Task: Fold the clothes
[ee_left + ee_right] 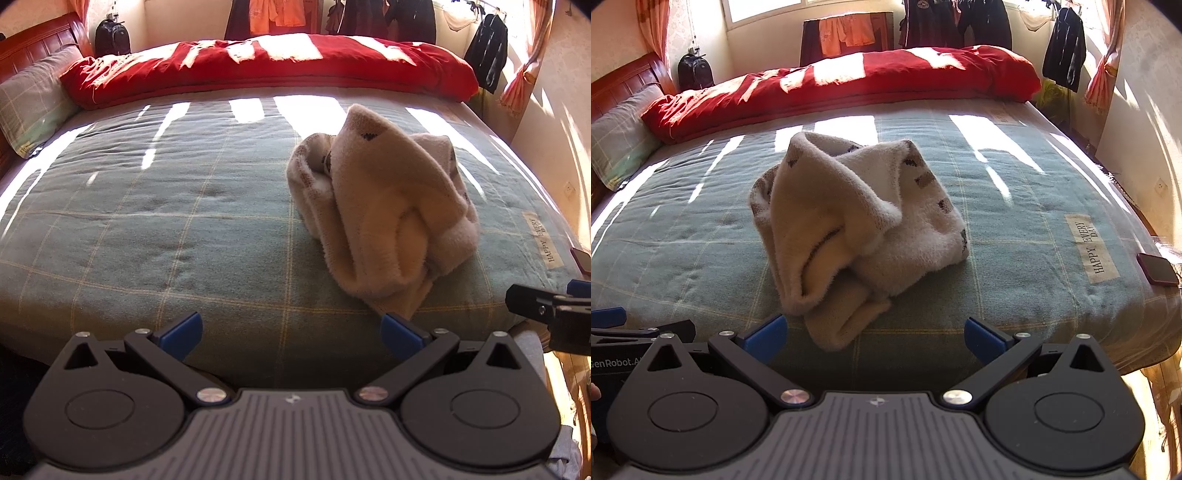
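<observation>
The cream knitted garment (849,225) lies bunched in a loose heap on the green checked bed cover (147,221), toward the near edge of the bed and well apart from the red quilt (258,66) rolled along the far side. Its layers stand up in rounded humps, and a narrower part, perhaps a sleeve or cuff, trails toward you at the near edge. No flat, squared fold is visible, so by this view the garment does not lie as folded clothes should.

Your left claw (291,332) and right claw (875,338) both hover at the near edge of the bed, each spread wide and gripping nothing. The blue pads (768,338) are clear of the cloth, though in the left wrist view the trailing part ends just beside the left claw's right-hand pad.

Step in hand, as judged: approach to the heap, with the garment to be taken up and spread. That calls for finding two separate edges or corners, one for each claw, rather than pinching the mass in the middle. The fuzzy knit will likely sag and cling to itself. A phone (1156,269) rests near the right edge of the bed.
</observation>
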